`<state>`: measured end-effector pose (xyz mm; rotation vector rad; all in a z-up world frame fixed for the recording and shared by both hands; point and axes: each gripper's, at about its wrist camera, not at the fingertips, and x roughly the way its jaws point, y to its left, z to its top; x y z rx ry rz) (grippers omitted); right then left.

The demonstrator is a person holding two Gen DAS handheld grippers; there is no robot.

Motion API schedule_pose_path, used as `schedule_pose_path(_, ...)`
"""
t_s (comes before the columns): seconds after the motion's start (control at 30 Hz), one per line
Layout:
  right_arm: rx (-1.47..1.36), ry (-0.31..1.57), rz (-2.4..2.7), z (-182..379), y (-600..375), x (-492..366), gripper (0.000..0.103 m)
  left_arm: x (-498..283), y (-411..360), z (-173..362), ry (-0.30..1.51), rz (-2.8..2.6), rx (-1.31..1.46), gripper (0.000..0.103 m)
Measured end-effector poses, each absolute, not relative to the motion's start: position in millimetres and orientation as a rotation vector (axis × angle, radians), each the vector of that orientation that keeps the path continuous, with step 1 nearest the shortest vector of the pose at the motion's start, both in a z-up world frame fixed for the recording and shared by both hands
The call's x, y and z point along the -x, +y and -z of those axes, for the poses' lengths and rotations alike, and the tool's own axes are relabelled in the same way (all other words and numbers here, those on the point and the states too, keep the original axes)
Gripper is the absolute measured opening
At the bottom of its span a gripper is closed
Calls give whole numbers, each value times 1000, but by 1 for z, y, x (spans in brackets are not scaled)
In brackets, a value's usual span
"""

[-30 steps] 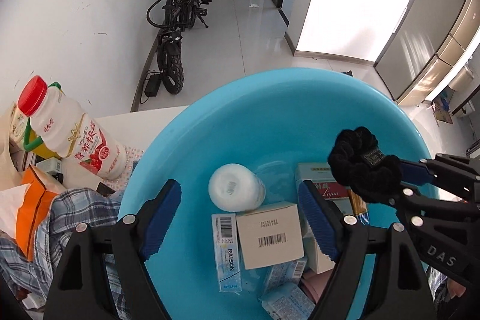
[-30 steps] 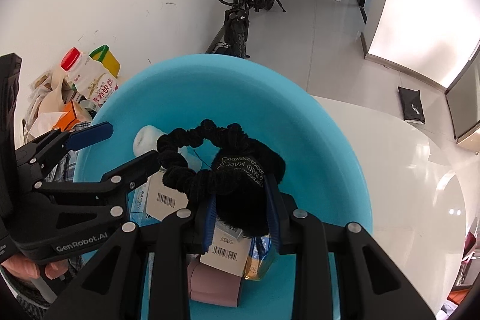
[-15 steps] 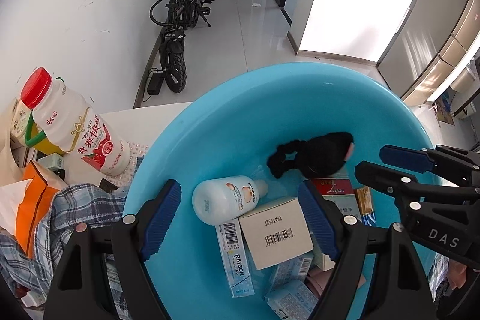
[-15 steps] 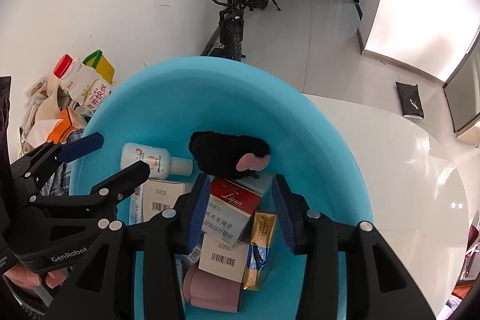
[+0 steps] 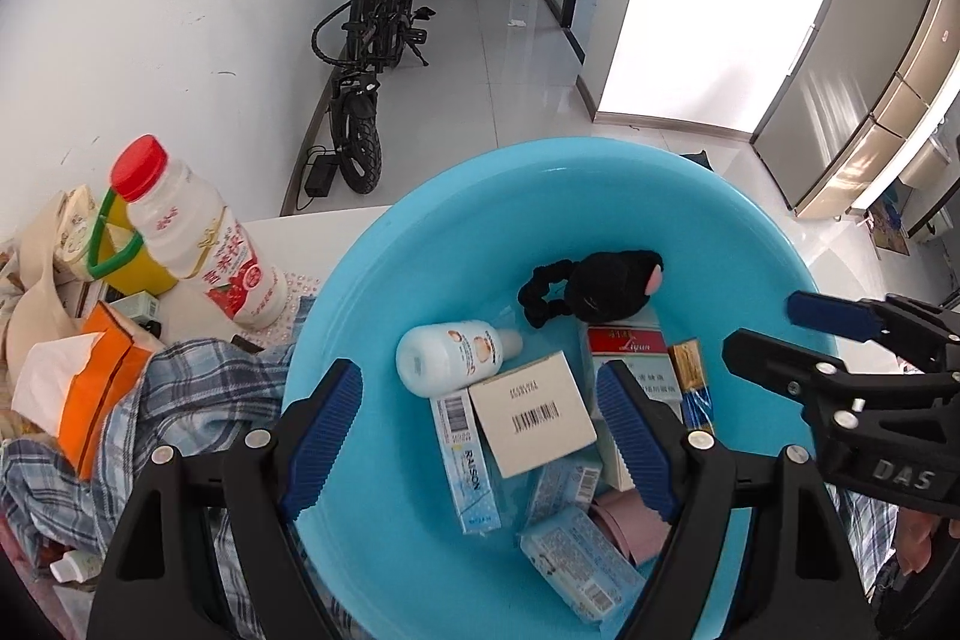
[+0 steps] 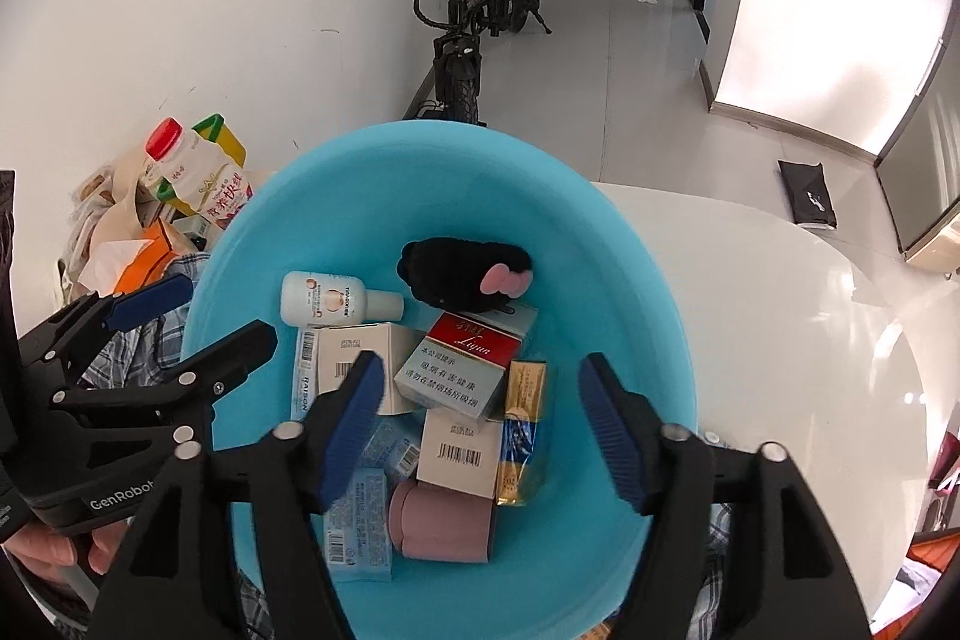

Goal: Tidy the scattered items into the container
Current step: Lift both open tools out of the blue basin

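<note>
Blue basin [image 6: 624, 244] already holds the black scrunchie [image 6: 465, 271], lying free at the far side of the pile, clear of both grippers. Our right gripper [image 6: 480, 418] hangs over the near boxes, jaws opening, nothing between them. Left gripper [image 5: 480, 418] is wide and empty too. What's left sits outside, on the desk [image 5: 318, 232] left of the basin: yogurt bottle [image 5: 198, 244] and orange tissue pack [image 5: 96, 400]. We judge the left gripper nearer; the bottle's long axis leans far-left.

Basin [image 6: 630, 244]: on table [image 6: 780, 292].
Scrunchie [image 6: 462, 274]: in basin, behind cigarette pack [image 6: 462, 364].
Lotion bottle [image 6: 330, 307]: in basin, left of scrunchie.
Drink bottle [image 5: 198, 244]: left of basin.
</note>
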<state>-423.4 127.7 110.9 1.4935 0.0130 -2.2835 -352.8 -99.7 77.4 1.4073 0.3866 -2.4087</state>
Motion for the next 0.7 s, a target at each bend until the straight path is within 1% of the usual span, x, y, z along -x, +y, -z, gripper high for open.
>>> schedule_pose_path(0.07, -1485, 1, 2298, -117, 131, 414, 74, 342, -95, -84, 391, 2413, -1396, 84)
schedule_pose_path(0.1, -1482, 0, 2302, -121, 133, 408, 78, 336, -92, -88, 395, 2415, -1394, 85)
schedule_pose_path(0.17, -1473, 0, 2314, -126, 136, 397, 82, 325, -88, -94, 407, 2412, -1389, 87)
schedule_pose_path(0.3, -1467, 20, 2333, -135, 143, 376, 84, 303, -77, -110, 403, 2426, -1331, 89)
schedule_pose_path(0.4, -1456, 43, 2343, -142, 148, 358, 86, 285, -69, -123, 382, 2442, -1283, 89)
schedule_pose_path(0.63, -1391, 101, 2383, -168, 159, 317, 87, 250, -50, -148, 369, 2477, -1237, 89)
schedule_pose_path(0.67, -1381, 107, 2387, -171, 161, 312, 89, 246, -47, -151, 367, 2483, -1235, 89)
schedule_pose_path(0.7, -1369, 110, 2393, -175, 162, 306, 93, 242, -44, -153, 366, 2487, -1233, 89)
